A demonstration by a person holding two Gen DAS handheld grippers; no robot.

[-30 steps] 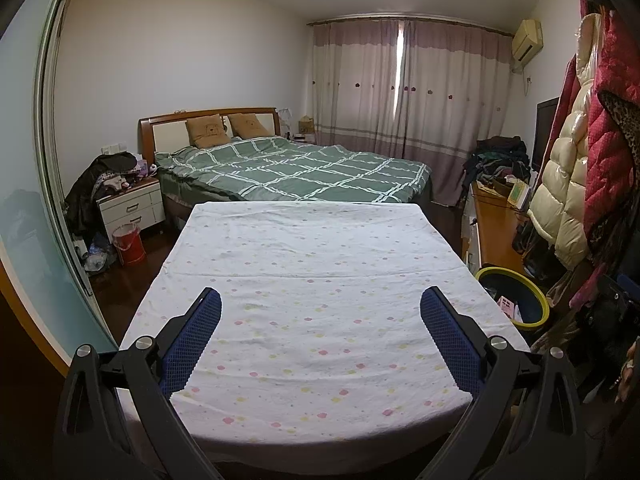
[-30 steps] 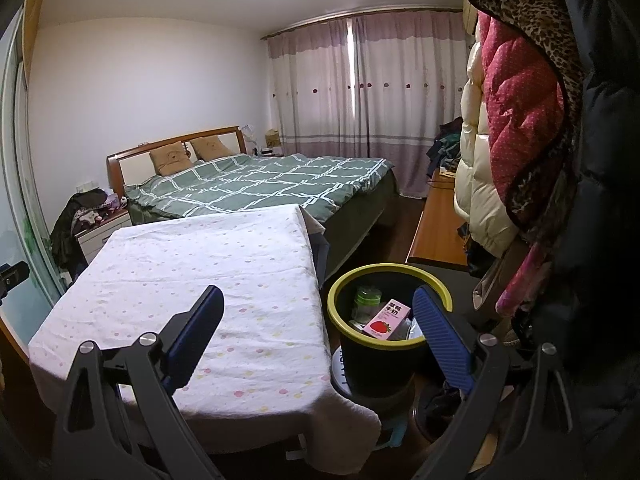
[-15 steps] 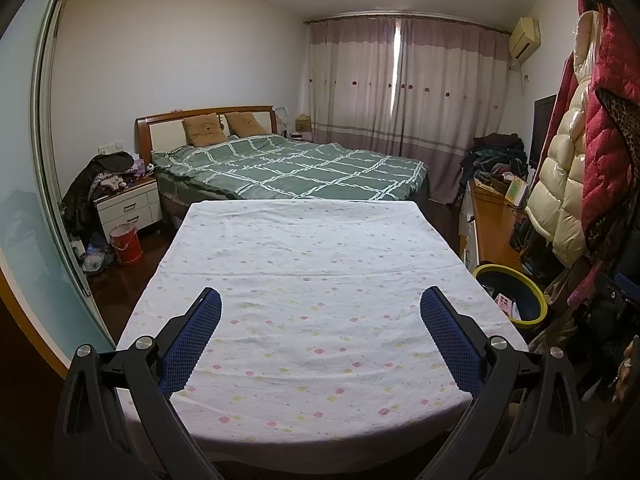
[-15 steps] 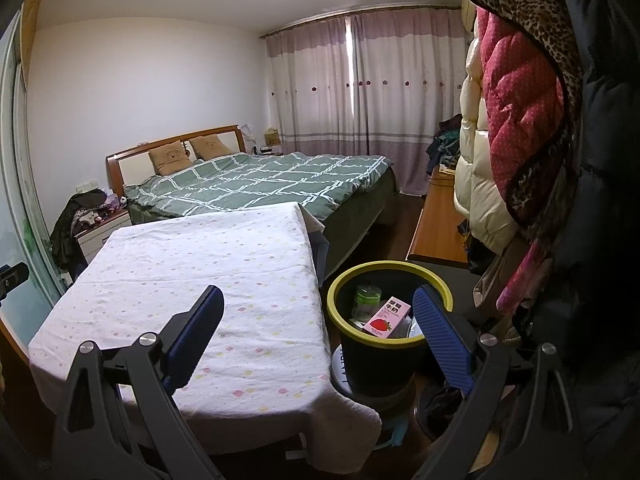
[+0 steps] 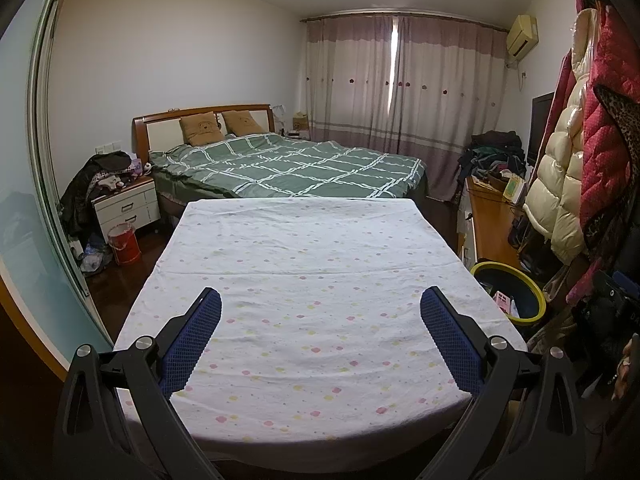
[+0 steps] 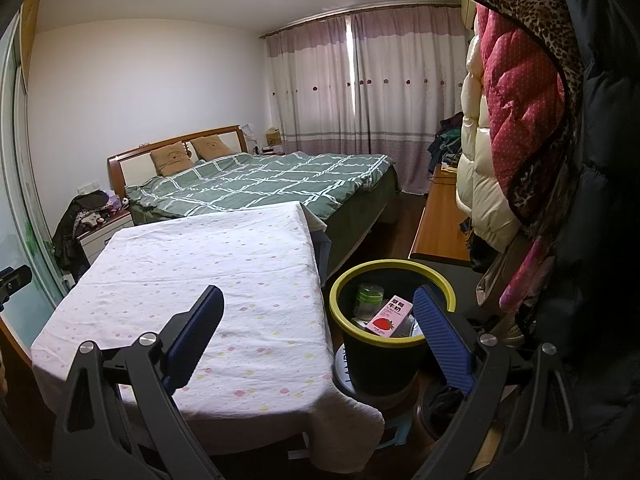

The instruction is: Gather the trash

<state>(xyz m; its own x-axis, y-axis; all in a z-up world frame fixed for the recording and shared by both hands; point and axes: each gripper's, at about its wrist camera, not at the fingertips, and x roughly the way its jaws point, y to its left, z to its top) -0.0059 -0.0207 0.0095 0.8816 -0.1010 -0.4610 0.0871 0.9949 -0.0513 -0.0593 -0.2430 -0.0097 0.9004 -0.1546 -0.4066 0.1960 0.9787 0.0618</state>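
A white table cloth dotted pink and yellow (image 5: pixel 320 280) spreads under the left gripper (image 5: pixel 320 312), whose blue-padded fingers stand wide apart holding nothing. Just beside the table's right edge sits a round black trash bin with a yellow rim (image 6: pixel 348 280). The right gripper (image 6: pixel 316 308), likewise spread and unladen, frames it. Inside, a pink strawberry milk carton (image 6: pixel 390 316) leans tilted, long axis slanting up toward the right, beside an upright green-capped clear jar (image 6: pixel 369 300).

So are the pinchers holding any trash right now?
No. The left gripper and right gripper are both wide open with nothing between their fingers. The pink milk carton already sits in the trash bin.
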